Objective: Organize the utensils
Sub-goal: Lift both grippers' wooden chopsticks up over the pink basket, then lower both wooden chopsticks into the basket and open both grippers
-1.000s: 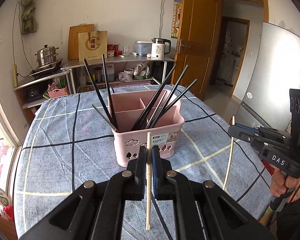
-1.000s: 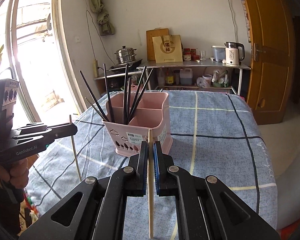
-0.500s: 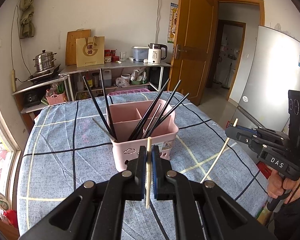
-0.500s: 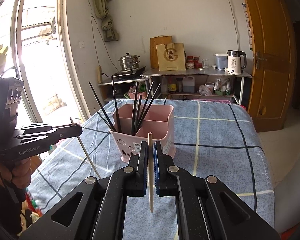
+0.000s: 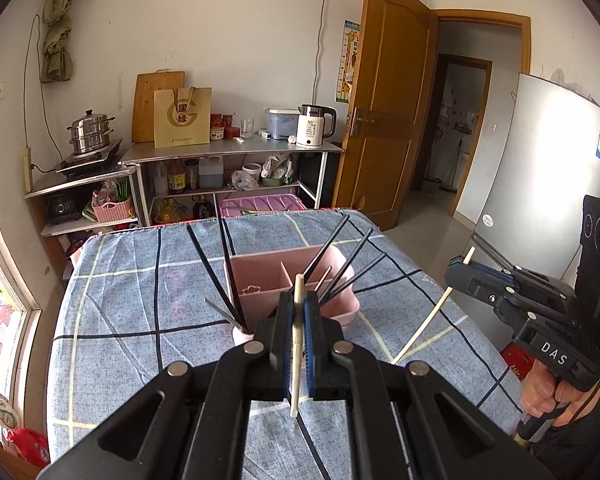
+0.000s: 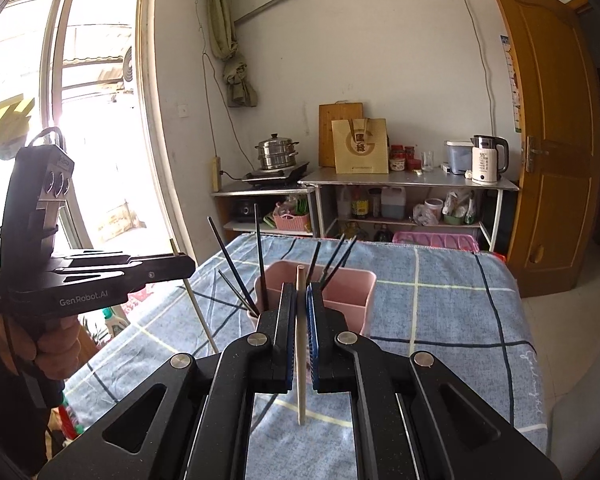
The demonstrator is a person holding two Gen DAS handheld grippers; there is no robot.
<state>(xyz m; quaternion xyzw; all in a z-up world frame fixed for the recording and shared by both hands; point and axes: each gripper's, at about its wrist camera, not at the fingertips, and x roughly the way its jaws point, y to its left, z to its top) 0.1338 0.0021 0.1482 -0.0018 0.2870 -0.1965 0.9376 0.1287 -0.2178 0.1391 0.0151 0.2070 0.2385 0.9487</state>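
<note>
A pink utensil basket (image 5: 268, 280) with several black chopsticks (image 5: 210, 268) stands on the blue checked tablecloth; it also shows in the right wrist view (image 6: 348, 292). My left gripper (image 5: 296, 304) is shut on a pale wooden chopstick (image 5: 297, 344), held upright above the table just in front of the basket. My right gripper (image 6: 300, 300) is shut on another pale wooden chopstick (image 6: 300, 344), also upright and near the basket. In the left wrist view the right gripper (image 5: 460, 270) holds its chopstick (image 5: 424, 326) tilted, at the table's right side.
The table (image 5: 112, 320) is covered by the blue cloth. Metal shelves (image 5: 228, 152) with a kettle, jars and a steamer pot stand behind it. A wooden door (image 5: 384, 104) and a fridge (image 5: 540, 152) are at the right. A window (image 6: 80, 120) is at the left.
Both grippers have risen and tilted up with their chopsticks, so the basket sits lower and partly behind the fingers. The right gripper's chopstick has tilted more.
</note>
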